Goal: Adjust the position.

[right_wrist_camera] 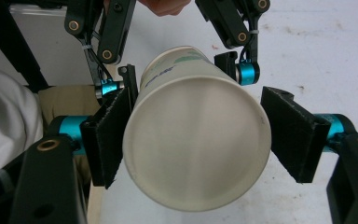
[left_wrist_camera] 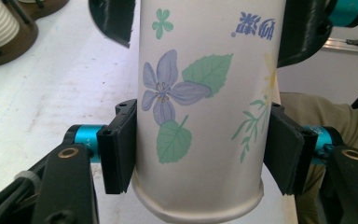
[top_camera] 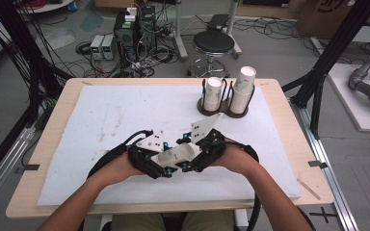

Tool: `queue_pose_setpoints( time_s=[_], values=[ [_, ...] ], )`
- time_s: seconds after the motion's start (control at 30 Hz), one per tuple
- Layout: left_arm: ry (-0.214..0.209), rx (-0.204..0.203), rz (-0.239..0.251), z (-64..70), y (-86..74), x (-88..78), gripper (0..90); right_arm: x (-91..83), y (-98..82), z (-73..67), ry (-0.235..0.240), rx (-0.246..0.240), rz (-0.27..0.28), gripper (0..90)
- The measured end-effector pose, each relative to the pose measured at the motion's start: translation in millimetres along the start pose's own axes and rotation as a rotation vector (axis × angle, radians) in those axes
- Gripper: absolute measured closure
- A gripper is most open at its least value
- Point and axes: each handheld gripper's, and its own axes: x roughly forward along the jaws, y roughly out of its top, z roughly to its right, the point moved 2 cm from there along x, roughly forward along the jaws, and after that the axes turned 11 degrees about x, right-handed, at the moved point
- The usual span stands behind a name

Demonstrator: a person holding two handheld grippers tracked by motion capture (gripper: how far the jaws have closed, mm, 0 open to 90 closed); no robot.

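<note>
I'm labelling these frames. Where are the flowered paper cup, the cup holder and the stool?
flowered paper cup [left_wrist_camera: 200,116]: left gripper view, printed side wall.
cup holder [top_camera: 203,109]: high view, brown base rim.
stool [top_camera: 214,42]: high view, black seat.

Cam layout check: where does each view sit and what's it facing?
High view: above the table's near side, looking forward-down; forearms, left gripper and right gripper show.
Left gripper view: on that gripper, facing the paper cup's flowered side.
Right gripper view: on that gripper, facing the cup's bottom.
All share the cup.
</note>
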Motion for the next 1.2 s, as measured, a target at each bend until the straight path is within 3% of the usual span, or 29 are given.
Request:
queue_pose_setpoints(
  time_s=[0.13,0.17,0.3,0.43,0.47,0.57,0.6,0.73,0.77,0.9,1.2],
  values=[
    [-0.006,0.006,-0.003,0.0,0.1,0.2,34.4,2.0,-0.2,0.0,0.015,-0.004,-0.016,30.6],
    [-0.008,0.009,-0.001,-0.2,-0.4,0.7,34.4,2.9,-0.6,-0.3,0.030,-0.016,-0.028,35.5],
    [-0.012,0.019,-0.007,-0.2,-0.4,0.7,34.5,2.8,-1.3,-0.2,0.035,-0.020,-0.036,36.9],
    [-0.008,0.020,0.020,1.2,-2.1,1.1,31.9,1.5,-1.9,0.0,0.050,-0.006,-0.032,37.1],
    [0.001,0.017,0.055,2.0,-3.4,0.8,28.7,0.6,-2.0,0.1,0.050,0.002,-0.030,37.2],
    [0.029,0.001,0.086,2.2,-4.4,0.0,19.0,-1.1,-2.6,1.2,0.046,0.016,-0.025,37.2],
    [0.042,-0.012,0.116,1.5,-7.0,-2.3,18.8,-2.9,-3.9,2.2,0.049,0.026,-0.020,37.2],
    [0.048,-0.034,0.159,1.7,-12.2,-6.1,18.9,-5.6,-7.8,3.4,0.049,0.037,-0.016,37.2],
    [0.053,-0.046,0.196,2.2,-15.6,-8.6,18.8,-7.7,-11.5,4.4,0.044,0.049,-0.010,37.2],
    [0.063,-0.071,0.235,3.1,-20.7,-11.7,18.8,-9.9,-20.3,6.1,0.037,0.076,0.009,37.1],
    [0.097,-0.130,0.337,4.4,-33.7,-18.1,18.7,-14.4,-43.3,8.3,0.035,0.135,0.119,37.1]
  ],
)
